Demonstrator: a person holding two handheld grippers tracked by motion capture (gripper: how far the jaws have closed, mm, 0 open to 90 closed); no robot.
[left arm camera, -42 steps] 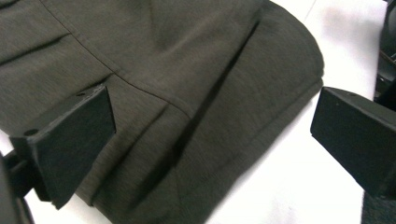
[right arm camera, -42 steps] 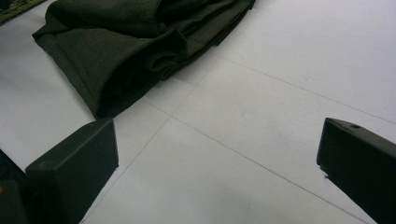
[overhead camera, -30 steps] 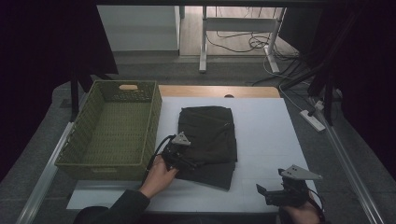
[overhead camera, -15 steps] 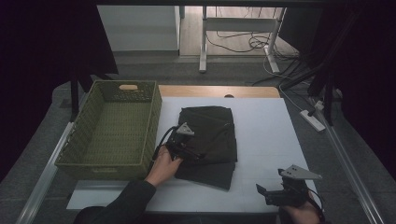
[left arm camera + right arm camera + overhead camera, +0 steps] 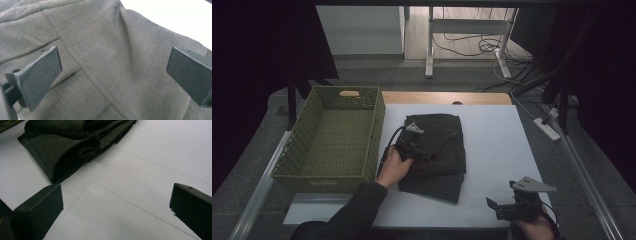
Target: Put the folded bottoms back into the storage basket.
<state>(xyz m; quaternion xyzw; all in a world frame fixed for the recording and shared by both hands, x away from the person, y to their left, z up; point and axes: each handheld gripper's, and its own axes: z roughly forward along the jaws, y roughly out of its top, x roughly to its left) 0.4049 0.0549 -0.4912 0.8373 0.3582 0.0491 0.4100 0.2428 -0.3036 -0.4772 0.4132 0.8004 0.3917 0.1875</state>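
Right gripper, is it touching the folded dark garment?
Apart. The right gripper view shows the right gripper open over bare white table, the garment lying beyond its fingers.

Sleeve: your left arm wears a dark long sleeve (image 5: 357,212).
Left gripper (image 5: 426,156): black body, grey plate on top, black cable looping off.
Right gripper (image 5: 490,206): black, grey three-cornered plate.
Jaws: flat black blocks with small screw holes.

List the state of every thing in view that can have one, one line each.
Left gripper: jaws open, over the garment.
Right gripper: jaws open, holding nothing, over bare table.
Dark garment: folded, flat on the table, beside the basket.
Green woven basket: upright, nothing inside.
White table: bears the garment and basket.
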